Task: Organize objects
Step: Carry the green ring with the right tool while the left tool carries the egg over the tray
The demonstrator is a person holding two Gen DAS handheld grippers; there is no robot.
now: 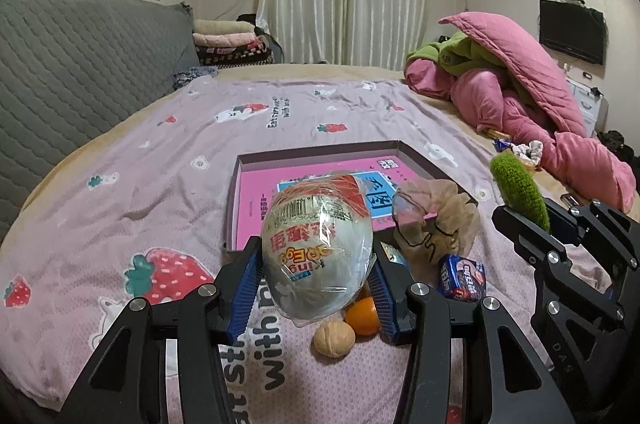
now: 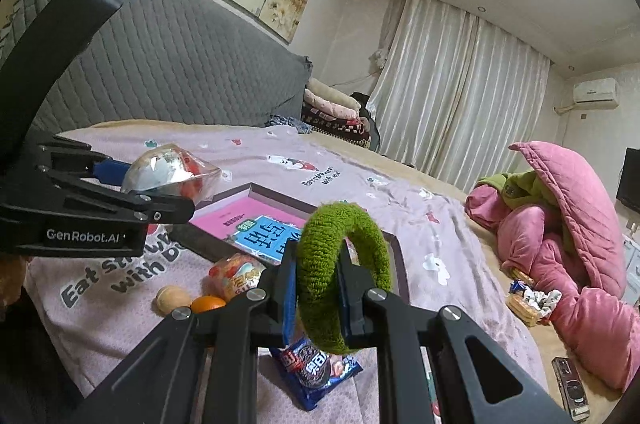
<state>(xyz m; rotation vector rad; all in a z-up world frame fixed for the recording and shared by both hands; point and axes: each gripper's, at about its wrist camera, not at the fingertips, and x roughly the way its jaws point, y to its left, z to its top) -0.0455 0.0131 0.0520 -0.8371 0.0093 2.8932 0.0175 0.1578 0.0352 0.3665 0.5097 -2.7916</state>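
Left wrist view: my left gripper [image 1: 316,260] is clenched on a wrapped egg-shaped snack [image 1: 318,248], blue pads pressing its two sides, lifted clear of the bedspread [image 1: 140,159].
Right wrist view: my right gripper [image 2: 318,280] is clamped tight on a green knitted ring [image 2: 340,276], squeezing one side of the loop flat; the free part arches up past my fingertips.
Box: the shallow open box [image 1: 236,191] with a pink card inside lies just beyond both sets of jaws, below the height at which I hold the two items.
Done so far: nothing appears to be inside the box except that card, though my held snack hides part of its floor, so I cannot be sure.
Below my left jaws: a walnut [image 1: 333,338] and a small orange [image 1: 363,316] lie together on the bedspread.
Between my two grippers: a sheer beige scrunchie [image 1: 436,216] and a blue cookie pack [image 1: 462,278].
Near my right jaws: an orange-printed snack packet [image 2: 236,276] sits at the near edge of the box.
Left to do: by my reckoning, nearly everything; both held items await placing, and five loose pieces remain outside.
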